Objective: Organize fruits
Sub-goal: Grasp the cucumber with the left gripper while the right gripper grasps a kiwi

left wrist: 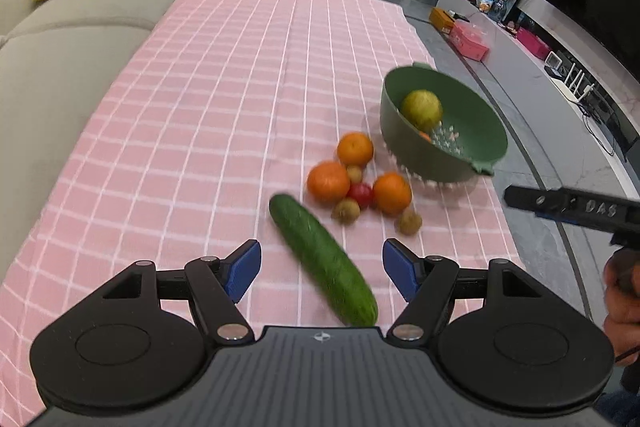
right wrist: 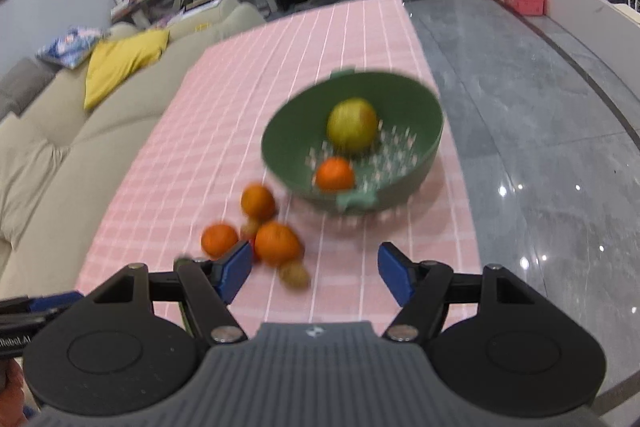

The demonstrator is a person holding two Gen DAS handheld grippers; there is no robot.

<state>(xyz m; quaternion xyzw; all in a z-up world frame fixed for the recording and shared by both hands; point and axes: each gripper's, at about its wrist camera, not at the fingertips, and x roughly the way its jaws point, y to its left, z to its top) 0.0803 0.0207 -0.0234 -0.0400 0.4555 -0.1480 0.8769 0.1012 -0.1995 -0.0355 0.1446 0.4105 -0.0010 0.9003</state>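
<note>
- Claw of left hand is pointing down at the tabletop, spread and holding nothing.
- Right claw is also standing spread and empty.
- Cucumber is lying between the left fingers, untouched.
- Oranges are sitting beyond it, beside the green bowl.

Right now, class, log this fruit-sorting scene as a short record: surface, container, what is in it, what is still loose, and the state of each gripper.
surface: pink checked tablecloth
container: green colander bowl, near the cloth's right edge
in bowl: yellow-green apple, one orange
loose on cloth: three oranges, cucumber, red tomato, a few small brownish fruits
left gripper: open, empty, above the cucumber
right gripper: open, empty, near the loose fruit
</note>
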